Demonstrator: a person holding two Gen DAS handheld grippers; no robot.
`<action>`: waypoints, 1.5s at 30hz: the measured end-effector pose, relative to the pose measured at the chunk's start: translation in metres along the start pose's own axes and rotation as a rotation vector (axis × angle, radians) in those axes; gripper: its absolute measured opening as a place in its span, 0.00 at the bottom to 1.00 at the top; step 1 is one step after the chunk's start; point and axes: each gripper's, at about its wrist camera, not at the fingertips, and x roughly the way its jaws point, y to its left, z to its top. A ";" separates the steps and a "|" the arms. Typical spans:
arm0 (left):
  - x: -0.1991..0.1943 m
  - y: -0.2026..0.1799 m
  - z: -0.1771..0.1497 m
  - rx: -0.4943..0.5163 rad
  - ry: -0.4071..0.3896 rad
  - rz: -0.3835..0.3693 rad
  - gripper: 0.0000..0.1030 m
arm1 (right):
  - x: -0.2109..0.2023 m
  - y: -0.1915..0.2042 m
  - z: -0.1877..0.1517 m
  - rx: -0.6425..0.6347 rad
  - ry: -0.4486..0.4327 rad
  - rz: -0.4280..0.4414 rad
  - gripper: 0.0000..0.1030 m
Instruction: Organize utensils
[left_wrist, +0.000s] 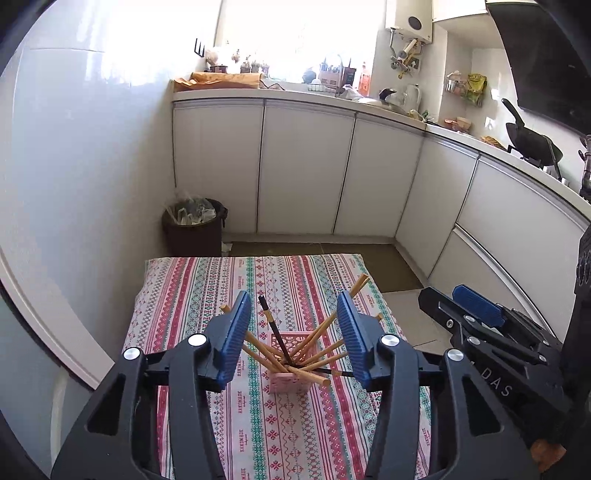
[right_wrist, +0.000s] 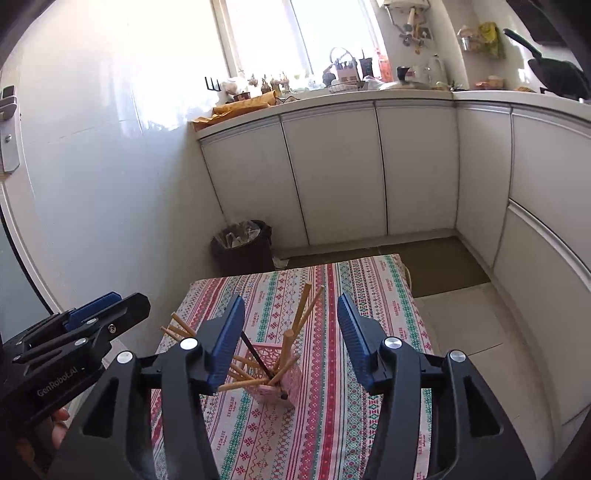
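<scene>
1. A small pink plastic basket (left_wrist: 291, 363), square in outline with lattice-cut walls, stands upright on a table covered by a woven-looking cloth (left_wrist: 192, 288) striped in pink, green and white.
2. Slim, round wooden chopsticks (left_wrist: 317, 332) stand in the basket with their lower ends inside and their upper ends fanned outward in all directions, long axes tilted at different angles; a few lean low, near level over the rim.
3. One dark chopstick (left_wrist: 271, 326) with a pale band near its top leans up and away to the left in the left wrist view.
4. The left gripper (left_wrist: 293, 334) has matte black arms and ribbed blue pads; its jaws are spread, with nothing pinched, and the basket shows in the gap between them.
5. The right gripper (right_wrist: 291, 338) is built the same; its jaws also stand apart and hold nothing, framing the basket.
6. Glossy white cabinet doors (right_wrist: 332, 170) and a dark bin (left_wrist: 194, 229) lined with crinkled plastic stand beyond the table.
</scene>
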 end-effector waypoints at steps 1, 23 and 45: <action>-0.005 0.000 -0.002 -0.001 -0.007 0.002 0.54 | -0.004 0.000 -0.003 -0.002 -0.001 -0.004 0.56; -0.079 -0.014 -0.066 0.018 0.008 0.027 0.78 | -0.082 -0.003 -0.063 0.033 0.032 -0.048 0.83; -0.120 -0.030 -0.142 0.048 0.078 0.023 0.92 | -0.153 -0.025 -0.139 0.038 0.072 -0.100 0.93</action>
